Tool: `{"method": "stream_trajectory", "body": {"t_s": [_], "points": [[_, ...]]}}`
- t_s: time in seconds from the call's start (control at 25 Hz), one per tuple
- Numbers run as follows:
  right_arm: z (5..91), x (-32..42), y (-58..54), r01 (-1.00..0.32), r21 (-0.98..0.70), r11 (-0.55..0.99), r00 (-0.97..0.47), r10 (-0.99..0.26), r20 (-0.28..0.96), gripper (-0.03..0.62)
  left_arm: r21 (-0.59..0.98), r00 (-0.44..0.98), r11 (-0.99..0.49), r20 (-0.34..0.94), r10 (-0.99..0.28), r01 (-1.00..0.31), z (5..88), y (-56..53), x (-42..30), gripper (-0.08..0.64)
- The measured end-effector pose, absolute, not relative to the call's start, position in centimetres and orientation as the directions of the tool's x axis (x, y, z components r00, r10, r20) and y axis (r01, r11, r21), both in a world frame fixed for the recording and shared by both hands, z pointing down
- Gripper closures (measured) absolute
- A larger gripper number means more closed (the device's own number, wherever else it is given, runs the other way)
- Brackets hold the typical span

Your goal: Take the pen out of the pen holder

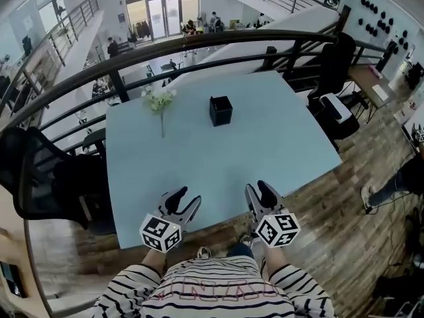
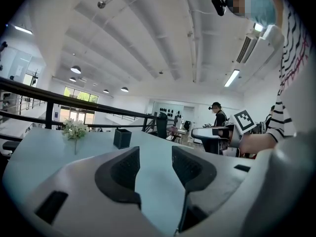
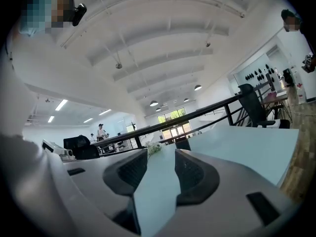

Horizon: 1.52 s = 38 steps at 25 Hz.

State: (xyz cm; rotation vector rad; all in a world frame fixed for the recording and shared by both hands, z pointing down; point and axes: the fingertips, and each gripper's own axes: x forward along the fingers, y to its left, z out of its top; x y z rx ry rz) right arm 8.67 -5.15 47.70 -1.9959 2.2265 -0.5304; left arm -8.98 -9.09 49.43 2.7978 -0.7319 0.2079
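A black square pen holder [image 1: 220, 110] stands upright near the middle of the far half of the pale blue table [image 1: 278, 151]. I cannot make out a pen in it from any view. My left gripper [image 1: 184, 201] and right gripper [image 1: 260, 192] hover side by side over the table's near edge, both open with nothing between the jaws. In the left gripper view, the holder [image 2: 122, 138] lies far ahead, left of the open gripper [image 2: 155, 164]. The right gripper view has the holder [image 3: 183, 143] far off, just beyond its open gripper [image 3: 161, 169].
A sprig of white flowers [image 1: 159, 101] lies on the table left of the holder. A black railing [image 1: 199, 48] runs behind the table. Black office chairs stand at the left [image 1: 40, 171] and at the right [image 1: 334, 111]. Wooden floor surrounds the table.
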Motion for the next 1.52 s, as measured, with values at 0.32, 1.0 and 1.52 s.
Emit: {"method": "stream_trajectory", "body": {"t_s": [0.32,1.0,1.52], "points": [[47.7,11.9,-13.0,-0.944,-0.291,0.158,-0.206,-0.968,0.142,0.423,0.207,0.804,-0.778,0.203,-0.559,-0.594,50.5,-13.8,-7.9,0.377],[49.7,17.2,-31.3,-0.868,-0.222,0.445,-0.489,-0.843,0.222,0.423,0.228,0.593,-0.549,0.239,-0.769,-0.804,51.8,-23.8,-2.0,0.377],[50.6,15.4,-43.5,-0.814,-0.131,0.566,-0.578,-0.77,0.271,0.424,0.217,0.435,-0.386,0.266,-0.86,-0.897,53.2,-27.3,-3.5,0.377]]}}
